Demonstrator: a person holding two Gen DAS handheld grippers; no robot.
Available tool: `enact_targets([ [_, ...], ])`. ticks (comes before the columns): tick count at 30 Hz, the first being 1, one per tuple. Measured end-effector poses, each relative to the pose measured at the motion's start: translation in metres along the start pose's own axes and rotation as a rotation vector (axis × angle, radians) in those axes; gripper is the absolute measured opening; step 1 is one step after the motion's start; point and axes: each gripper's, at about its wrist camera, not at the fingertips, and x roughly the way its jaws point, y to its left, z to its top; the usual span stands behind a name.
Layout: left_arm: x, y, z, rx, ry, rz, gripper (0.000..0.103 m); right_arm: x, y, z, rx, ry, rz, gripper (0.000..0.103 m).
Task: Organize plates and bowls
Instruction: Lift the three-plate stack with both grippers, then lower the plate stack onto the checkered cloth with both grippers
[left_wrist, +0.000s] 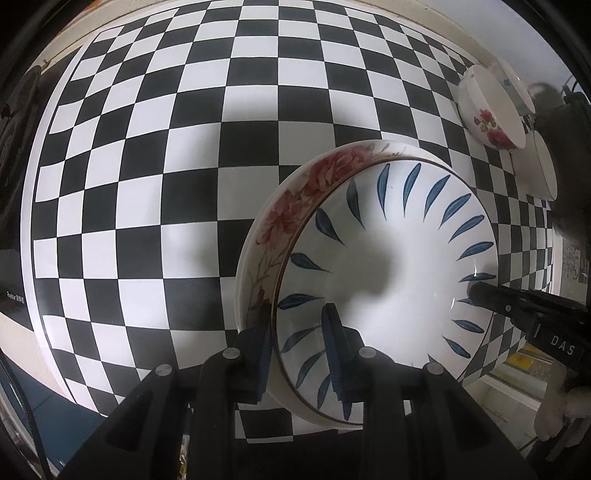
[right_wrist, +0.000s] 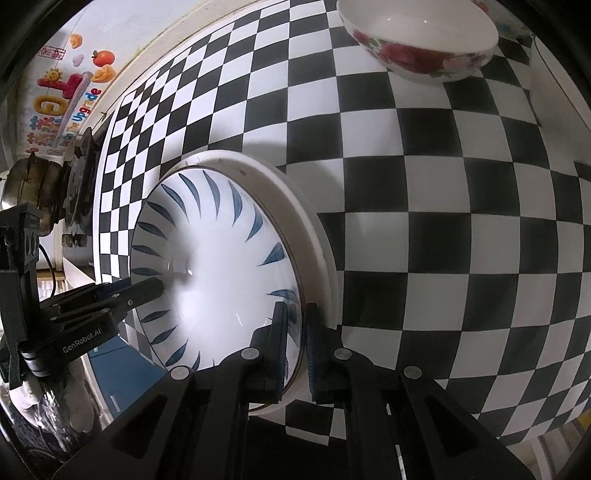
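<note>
over the checkered cloth (left_wrist: 147, 166), left gripper (left_wrist: 299, 354) and right gripper (right_wrist: 295, 347) each clamp opposite rims of the leaf-patterned bowl (left_wrist: 388, 258); flowered bowl (right_wrist: 417, 40) well apart.

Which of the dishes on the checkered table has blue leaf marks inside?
The large dish gripped at its rim by both tools. The small bowl farther away has red flowers and no blue leaves.

Left wrist view: steeply downward, close over a black-and-white checkered tabletop (left_wrist: 155, 155). Right wrist view: likewise steep, close, from the opposite side. Shared: white porcelain bowl with blue leaf strokes (left_wrist: 388, 236) (right_wrist: 221, 258), small rose-patterned bowl (left_wrist: 487, 118) (right_wrist: 417, 44).
</note>
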Motion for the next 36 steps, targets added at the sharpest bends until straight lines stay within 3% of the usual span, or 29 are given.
enact_targets([
  [13, 0.0, 0.003, -0.002, -0.028, 0.029, 0.0, 0.024, 0.001, -0.001, 0.003, 0.029, 0.031, -0.005, 0.014],
  [23, -0.011, -0.004, -0.005, -0.008, -0.003, 0.053, 0.024, -0.003, 0.01, 0.003, 0.032, 0.044, -0.043, 0.027],
  [33, -0.023, -0.014, -0.019, -0.013, -0.024, 0.068, 0.024, -0.024, 0.029, 0.001, -0.025, -0.013, -0.117, 0.029],
  [36, -0.041, -0.021, -0.025, -0.015, -0.035, 0.066, 0.024, -0.036, 0.04, -0.005, -0.047, -0.041, -0.155, 0.036],
])
